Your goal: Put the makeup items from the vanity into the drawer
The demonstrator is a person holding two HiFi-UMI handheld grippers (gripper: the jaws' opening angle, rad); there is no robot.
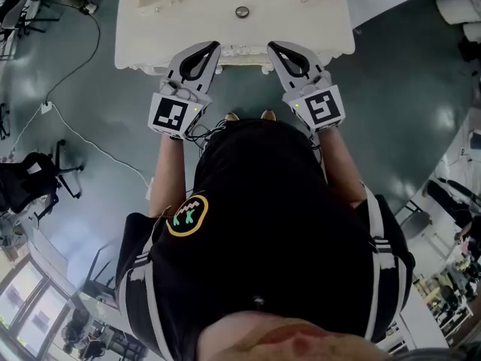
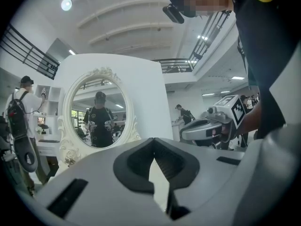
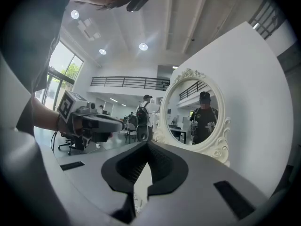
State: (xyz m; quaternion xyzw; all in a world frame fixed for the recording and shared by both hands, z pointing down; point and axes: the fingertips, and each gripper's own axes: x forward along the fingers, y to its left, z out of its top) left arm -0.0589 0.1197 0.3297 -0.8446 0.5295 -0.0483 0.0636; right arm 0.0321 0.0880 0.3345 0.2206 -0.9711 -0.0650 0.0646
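Note:
A white vanity (image 1: 188, 21) stands just ahead of me, with a small round knob (image 1: 242, 11) at its middle. I can make out no makeup items in any view. Both grippers are held side by side at the vanity's near edge. My left gripper (image 1: 215, 47) (image 2: 154, 143) is shut with nothing between its jaws. My right gripper (image 1: 271, 47) (image 3: 147, 148) is also shut and empty. Each gripper view looks up at the vanity's oval mirror (image 2: 99, 112) (image 3: 200, 114), which reflects me, and shows the other gripper alongside.
The ornate white mirror frame (image 3: 221, 149) rises from a tall white back panel (image 2: 146, 93). Black office chairs (image 1: 34, 175) and a floor cable (image 1: 83, 138) lie to my left. People stand in the background, one with a backpack (image 3: 142, 113).

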